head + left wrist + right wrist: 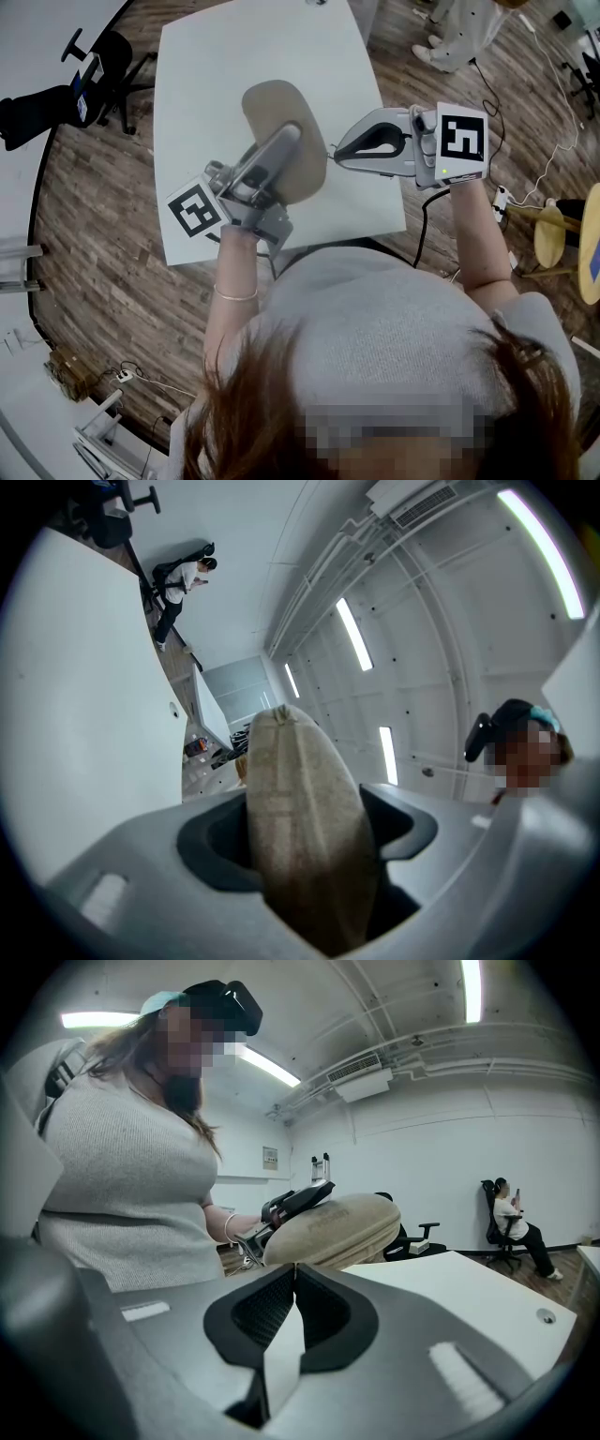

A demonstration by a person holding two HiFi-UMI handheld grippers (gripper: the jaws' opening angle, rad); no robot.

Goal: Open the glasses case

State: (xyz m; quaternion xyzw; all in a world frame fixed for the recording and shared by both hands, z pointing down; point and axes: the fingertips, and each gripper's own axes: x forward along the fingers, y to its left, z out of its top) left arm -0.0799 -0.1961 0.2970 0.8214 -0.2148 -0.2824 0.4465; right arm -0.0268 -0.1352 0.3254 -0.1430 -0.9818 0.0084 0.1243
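A tan, oval glasses case [272, 108] is held off the white table [216, 75], its lid down. My left gripper [286, 141] is shut on the case's near end, one finger lying across its top. In the left gripper view the case [300, 827] fills the gap between the dark pads [211, 841] and stands on edge. My right gripper [336, 150] is shut and empty, its tip at the case's right edge. In the right gripper view the closed tips [295, 1267] sit just under the case [333, 1227], with the left gripper [300, 1199] behind it.
The table's near edge [281, 246] runs just before my body. An office chair [103, 66] stands left of the table on the wood floor, and a round wooden stool [548, 234] and cables lie at the right. A seated person [511, 1218] is far across the room.
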